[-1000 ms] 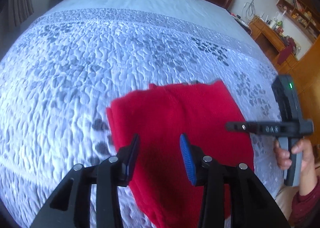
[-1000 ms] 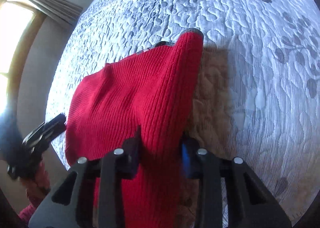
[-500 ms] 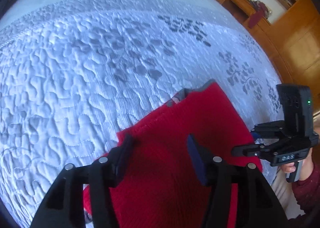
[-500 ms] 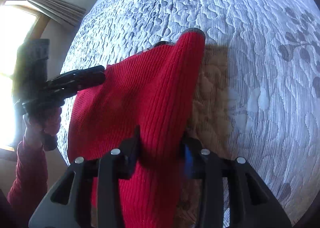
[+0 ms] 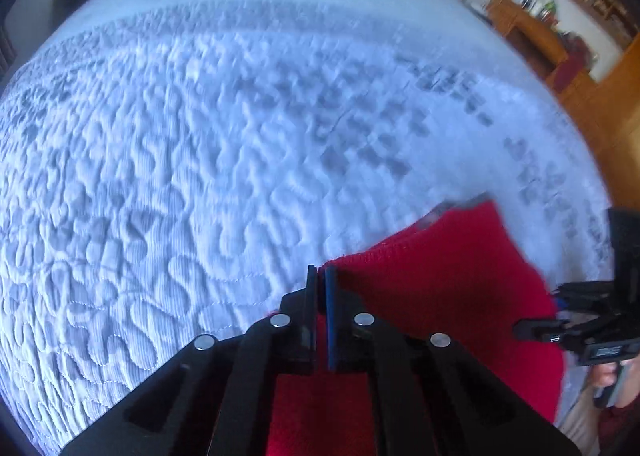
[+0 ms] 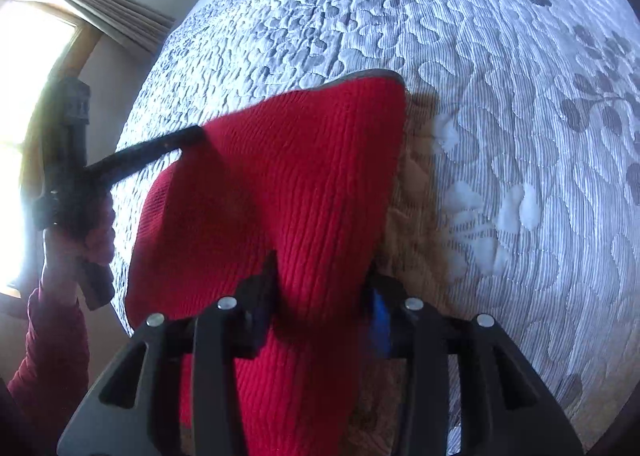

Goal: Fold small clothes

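Red knit garment [image 6: 304,192] fills the space between your right gripper [image 6: 322,276] fingers, bunched into a thick ribbed fold that the two fingers clamp from either side. From there the fabric rises ahead of the tool toward a grey-trimmed edge [image 6: 360,76], lifted a little above the quilted bedspread [image 6: 520,136] (a warm-tinted shadow lies on the quilt just to the right of the fold). Off to the left of that tool, your left gripper [image 6: 192,134] reaches the garment's left corner, its dark fingers meeting the cloth there.

Seen from the left wrist, your left gripper [image 5: 320,276] has its fingers pressed almost together, with the garment's [image 5: 440,288] near corner right at the tips; the blur keeps you from seeing how much cloth sits between the pads, though the right-wrist view shows contact at that corner. The red fabric spreads to the right of the tool and under it, and your right gripper [image 5: 556,302] is at the garment's far right edge. Ahead lies the pale bedspread [image 5: 200,176] with its grey leaf pattern, and farther off to the right a wooden desk [image 5: 524,28] stands against the wall.
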Action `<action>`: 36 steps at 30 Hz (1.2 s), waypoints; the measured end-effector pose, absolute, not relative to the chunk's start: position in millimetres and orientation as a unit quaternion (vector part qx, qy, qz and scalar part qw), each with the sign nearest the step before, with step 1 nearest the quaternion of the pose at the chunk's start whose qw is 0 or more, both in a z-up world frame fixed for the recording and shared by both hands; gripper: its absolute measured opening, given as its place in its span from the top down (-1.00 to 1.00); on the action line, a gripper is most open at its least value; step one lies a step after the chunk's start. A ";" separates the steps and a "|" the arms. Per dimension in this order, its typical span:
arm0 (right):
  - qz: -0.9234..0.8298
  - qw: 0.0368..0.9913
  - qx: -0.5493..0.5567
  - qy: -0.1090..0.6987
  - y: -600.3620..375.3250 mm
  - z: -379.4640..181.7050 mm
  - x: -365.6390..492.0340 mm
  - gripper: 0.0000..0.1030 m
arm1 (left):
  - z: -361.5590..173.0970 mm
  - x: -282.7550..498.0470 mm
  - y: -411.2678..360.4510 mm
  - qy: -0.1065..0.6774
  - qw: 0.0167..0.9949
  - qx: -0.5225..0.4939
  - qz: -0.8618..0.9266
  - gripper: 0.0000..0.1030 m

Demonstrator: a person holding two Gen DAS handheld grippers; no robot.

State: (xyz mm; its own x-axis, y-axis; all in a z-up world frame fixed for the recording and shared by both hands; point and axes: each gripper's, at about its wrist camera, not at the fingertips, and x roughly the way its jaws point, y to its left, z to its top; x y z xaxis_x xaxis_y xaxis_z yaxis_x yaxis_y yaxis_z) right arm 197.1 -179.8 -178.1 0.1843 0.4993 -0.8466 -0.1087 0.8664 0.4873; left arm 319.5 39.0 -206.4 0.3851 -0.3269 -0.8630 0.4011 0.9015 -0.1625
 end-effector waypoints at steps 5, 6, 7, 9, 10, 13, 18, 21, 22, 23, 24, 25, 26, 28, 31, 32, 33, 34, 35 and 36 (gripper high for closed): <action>0.189 0.754 0.152 0.610 -176.6 -180.3 199.7 0.10 | -206.2 319.2 35.4 0.511 0.832 0.027 -0.216 0.64; 0.190 0.754 0.150 0.611 -176.7 -179.4 200.1 0.08 | -201.8 316.7 38.7 0.511 0.832 0.022 -0.213 0.32; 0.189 0.754 0.148 0.611 -177.5 -178.1 199.3 0.05 | -194.0 311.5 44.4 0.507 0.835 0.018 -0.212 0.22; 0.190 0.759 0.140 0.607 -178.1 -172.6 195.9 -0.02 | -182.6 301.8 54.4 0.494 0.843 0.015 -0.214 0.13; 0.190 0.762 0.135 0.605 -178.5 -170.2 194.0 -0.03 | -177.8 298.3 61.5 0.490 0.846 0.013 -0.210 0.10; 0.188 0.766 0.130 0.601 -178.3 -167.4 192.2 -0.04 | -177.0 293.0 80.3 0.495 0.843 0.005 -0.209 0.09; 0.188 0.761 0.135 0.606 -174.5 -173.6 192.9 -0.04 | -195.1 291.6 81.5 0.519 0.827 0.036 -0.212 0.11; 0.189 0.758 0.140 0.608 -174.7 -175.1 194.1 -0.04 | -205.0 291.5 79.2 0.532 0.821 0.035 -0.204 0.48; 0.189 0.757 0.141 0.609 -175.1 -175.4 194.5 -0.04 | -204.7 290.8 81.0 0.532 0.820 0.018 -0.210 0.72; 0.188 0.757 0.140 0.609 -175.1 -175.6 194.8 -0.04 | -202.8 290.0 82.9 0.531 0.821 0.005 -0.212 0.85; 0.189 0.757 0.141 0.610 -175.1 -175.8 194.9 -0.04 | -200.1 287.2 84.0 0.524 0.827 0.007 -0.203 0.86; 0.189 0.757 0.141 0.610 -175.6 -175.9 194.6 -0.04 | -197.4 283.3 84.9 0.515 0.835 0.019 -0.191 0.86; 0.190 0.757 0.141 0.610 -176.2 -175.5 194.2 -0.04 | -195.6 279.2 87.5 0.507 0.844 0.030 -0.172 0.86; 0.191 0.758 0.143 0.608 -176.6 -175.7 193.7 -0.06 | -198.7 277.3 99.2 0.509 0.845 0.011 -0.164 0.87; 0.191 0.757 0.142 0.609 -175.3 -178.8 194.0 -0.11 | -212.1 278.1 105.4 0.517 0.840 0.001 -0.163 0.86; 0.190 0.757 0.140 0.609 -174.6 -179.0 194.4 -0.11 | -211.8 277.5 103.6 0.514 0.842 0.003 -0.162 0.86; 0.188 0.758 0.136 0.609 -173.4 -178.3 194.2 -0.11 | -210.2 277.3 100.9 0.512 0.844 0.006 -0.162 0.85; 0.187 0.759 0.133 0.610 -172.4 -177.6 194.5 -0.11 | -207.9 277.1 98.4 0.513 0.843 0.009 -0.163 0.83; 0.185 0.759 0.130 0.610 -172.0 -176.6 194.3 -0.11 | -204.9 276.6 96.5 0.516 0.841 0.009 -0.162 0.73; 0.184 0.759 0.127 0.611 -171.8 -175.2 194.2 -0.13 | -201.2 275.1 96.0 0.518 0.840 0.007 -0.160 0.50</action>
State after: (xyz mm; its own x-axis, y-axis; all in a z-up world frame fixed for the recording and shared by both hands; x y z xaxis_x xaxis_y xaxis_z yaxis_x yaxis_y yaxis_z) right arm 194.2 -171.8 -175.2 0.1853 0.4343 -0.8815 -0.1234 0.9002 0.4176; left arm 275.1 96.0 -201.2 0.4120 -0.2613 -0.8729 0.2748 0.9490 -0.1544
